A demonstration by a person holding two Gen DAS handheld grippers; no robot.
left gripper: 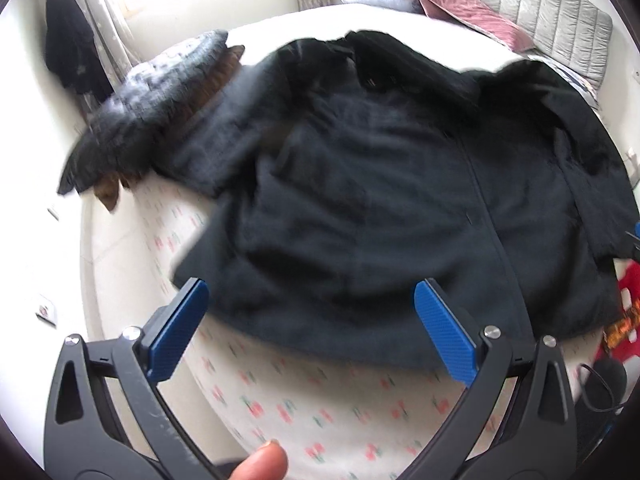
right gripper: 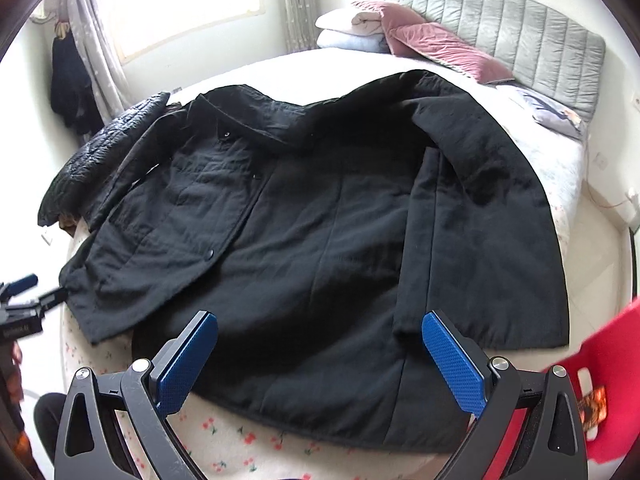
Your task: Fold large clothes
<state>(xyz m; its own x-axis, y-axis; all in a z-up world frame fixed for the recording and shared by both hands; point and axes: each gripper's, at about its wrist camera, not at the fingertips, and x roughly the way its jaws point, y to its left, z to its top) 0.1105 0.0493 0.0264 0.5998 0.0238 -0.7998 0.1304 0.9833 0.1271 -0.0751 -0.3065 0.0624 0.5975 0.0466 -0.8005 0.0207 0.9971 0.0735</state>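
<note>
A large black coat (right gripper: 320, 216) lies spread flat on the bed (right gripper: 248, 440), collar toward the headboard and hem toward me. In the left wrist view the same coat (left gripper: 380, 200) looks blurred. My left gripper (left gripper: 312, 312) stands open above the hem's left part, its blue pads (left gripper: 176, 328) holding nothing. Wide open too, my right gripper (right gripper: 320, 356) hovers over the hem near the middle, and its pads (right gripper: 452, 364) are bare. The left gripper (right gripper: 24, 304) also shows at the left edge of the right wrist view, beside the coat's hem corner.
A dark quilted cushion (right gripper: 100, 160) lies at the bed's left edge by the coat's sleeve. Folded blankets and pink pillows (right gripper: 400, 32) sit at the grey headboard (right gripper: 512, 32). A person's thumb (left gripper: 260, 460) and a red sleeve (right gripper: 600, 360) are close by. Dark clothes (right gripper: 68, 76) hang by the curtain.
</note>
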